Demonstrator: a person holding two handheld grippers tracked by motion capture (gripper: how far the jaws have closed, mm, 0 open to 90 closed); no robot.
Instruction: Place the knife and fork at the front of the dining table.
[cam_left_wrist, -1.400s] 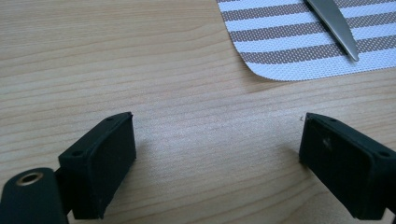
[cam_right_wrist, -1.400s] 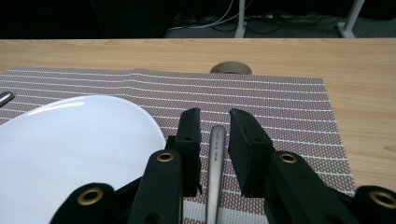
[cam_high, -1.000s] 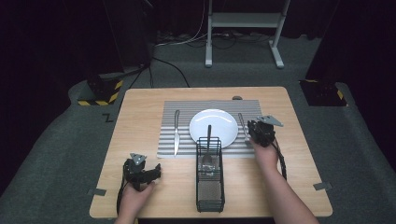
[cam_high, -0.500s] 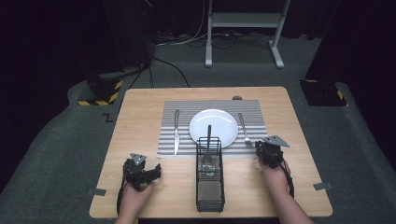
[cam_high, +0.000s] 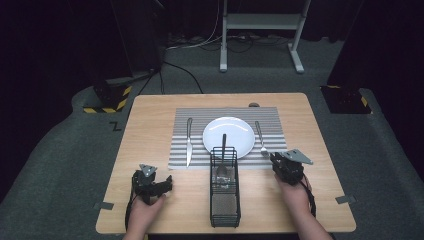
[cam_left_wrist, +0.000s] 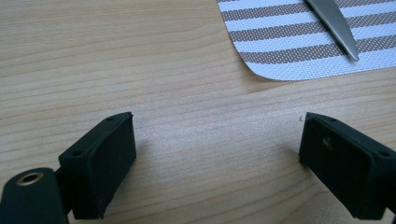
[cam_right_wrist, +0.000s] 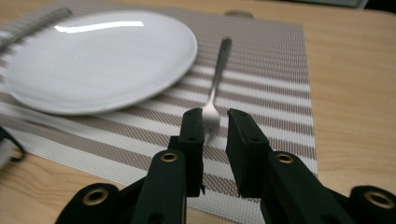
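A white plate sits mid-placemat, a knife to its left and a fork to its right. My right gripper hovers just short of the fork's tines. In the right gripper view its jaws have just been opening and stand a narrow gap apart. Nothing is pinched; the fork lies on the mat beyond them, beside the plate. My left gripper rests at the front left. It is wide open over bare wood, with the knife tip ahead.
A black wire caddy stands at the table's front centre with a spoon upright in it. A small dark disc lies at the mat's far edge. Cables and a stand's legs occupy the floor behind the table.
My right gripper has drawn back from beside the plate toward the person's side, and the fork stays on the mat. The left gripper has kept still.
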